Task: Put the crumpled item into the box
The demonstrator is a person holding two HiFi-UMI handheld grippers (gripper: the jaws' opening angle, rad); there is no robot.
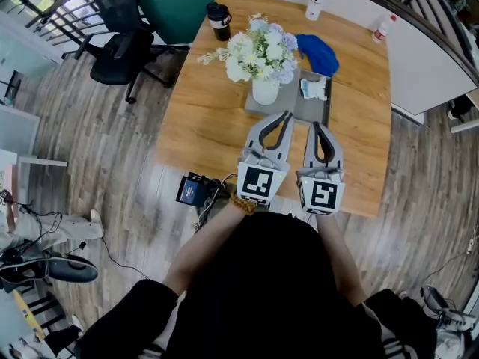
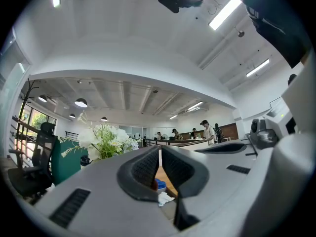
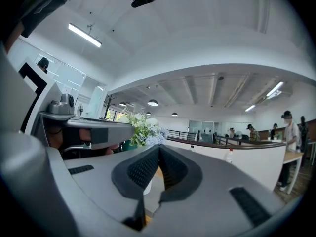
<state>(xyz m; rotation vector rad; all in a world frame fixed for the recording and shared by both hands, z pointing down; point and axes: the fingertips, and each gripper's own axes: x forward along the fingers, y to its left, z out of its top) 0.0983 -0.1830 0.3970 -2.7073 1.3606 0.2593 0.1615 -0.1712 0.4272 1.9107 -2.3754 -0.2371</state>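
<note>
A crumpled white item lies on the right part of a flat grey box in the middle of the wooden table. Through the left gripper's jaws the crumpled white item shows low and ahead. My left gripper hovers just short of the box's near edge, shut and empty. Beside it, my right gripper is also shut with nothing in it. In their own views the left gripper and right gripper have their tips touching.
A white vase of flowers stands on the box's left part. A blue cloth lies behind the box. A black tumbler and two bottles stand at the far edge. An office chair is at the left.
</note>
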